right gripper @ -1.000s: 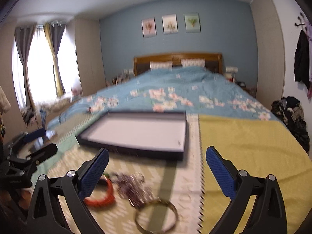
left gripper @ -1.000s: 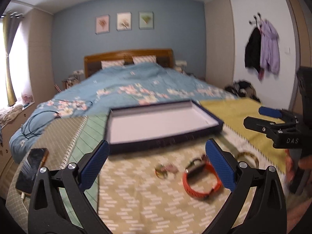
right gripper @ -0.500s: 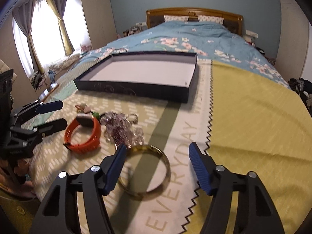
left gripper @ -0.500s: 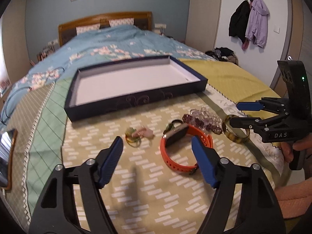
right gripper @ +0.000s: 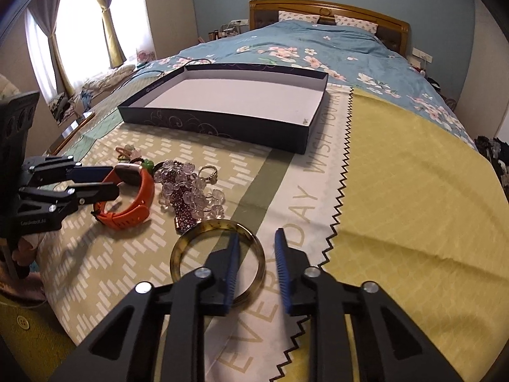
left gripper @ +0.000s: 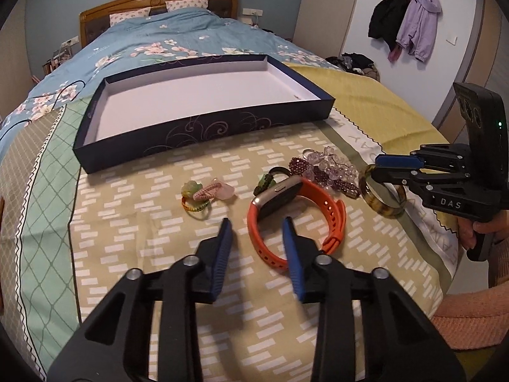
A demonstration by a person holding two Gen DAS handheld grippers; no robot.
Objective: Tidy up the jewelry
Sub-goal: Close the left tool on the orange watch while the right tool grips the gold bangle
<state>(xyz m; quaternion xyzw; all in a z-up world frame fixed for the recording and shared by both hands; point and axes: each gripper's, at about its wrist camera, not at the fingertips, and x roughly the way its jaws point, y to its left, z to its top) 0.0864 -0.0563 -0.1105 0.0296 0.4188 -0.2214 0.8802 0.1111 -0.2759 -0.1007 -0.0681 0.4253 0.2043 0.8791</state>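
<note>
An empty dark blue tray (left gripper: 203, 127) (right gripper: 222, 127) lies on the bed. In front of it lie an orange smartwatch (left gripper: 327, 210) (right gripper: 140, 200), a heap of clear and purple beads (left gripper: 327, 168) (right gripper: 187, 191), small pink and green hair ties (left gripper: 203, 194) and a tortoiseshell bangle (left gripper: 381, 207) (right gripper: 184, 248). My left gripper (left gripper: 257, 226) is open, its fingers astride the near left part of the watch band. My right gripper (right gripper: 256, 238) is open, one finger inside the bangle and one outside its right rim.
A yellow cloth (right gripper: 413, 191) covers the bed to the right. A phone lies at the left edge (right gripper: 73, 130). A small ring (right gripper: 208, 172) sits beside the beads. Jackets hang on the far wall (left gripper: 404, 22).
Both grippers have tilted down and moved toward the jewelry, and their jaws have narrowed. The left now straddles the watch band, the right the bangle's rim.
</note>
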